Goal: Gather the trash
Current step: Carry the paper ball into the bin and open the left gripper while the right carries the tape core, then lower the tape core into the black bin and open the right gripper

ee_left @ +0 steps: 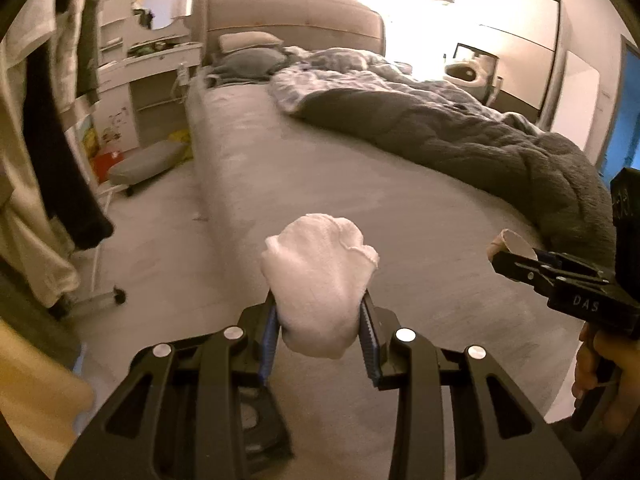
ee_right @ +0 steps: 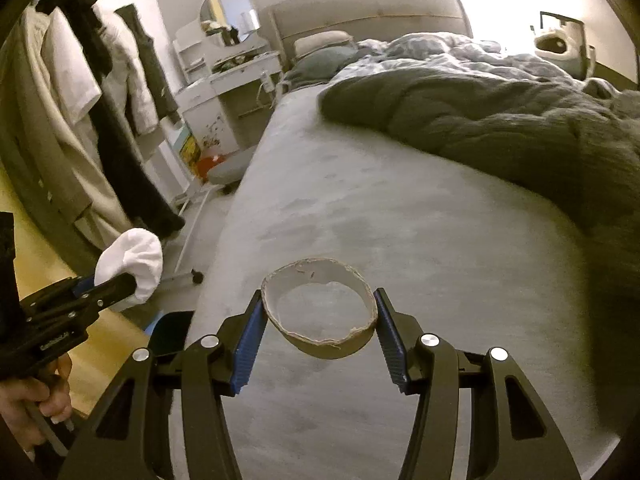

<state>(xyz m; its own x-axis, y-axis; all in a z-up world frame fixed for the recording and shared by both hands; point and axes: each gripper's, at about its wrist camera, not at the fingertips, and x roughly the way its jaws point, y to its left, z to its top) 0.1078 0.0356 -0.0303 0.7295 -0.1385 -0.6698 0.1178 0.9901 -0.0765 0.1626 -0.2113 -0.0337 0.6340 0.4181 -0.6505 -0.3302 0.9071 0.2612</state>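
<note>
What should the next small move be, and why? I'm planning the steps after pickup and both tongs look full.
Probably carry both loads off to a trash container; none shows in either view. The left tongs are shut on a white cloth wad, the right tongs on a cardboard ring, both held clear above the bed, so nothing more can be picked up now.

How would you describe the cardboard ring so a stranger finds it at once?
Over the grey bed, look at the right tongs. Their blue pads squeeze a short brown cardboard ring, hollow and torn-edged, unlike the soft white cloth in the left tongs.
</note>
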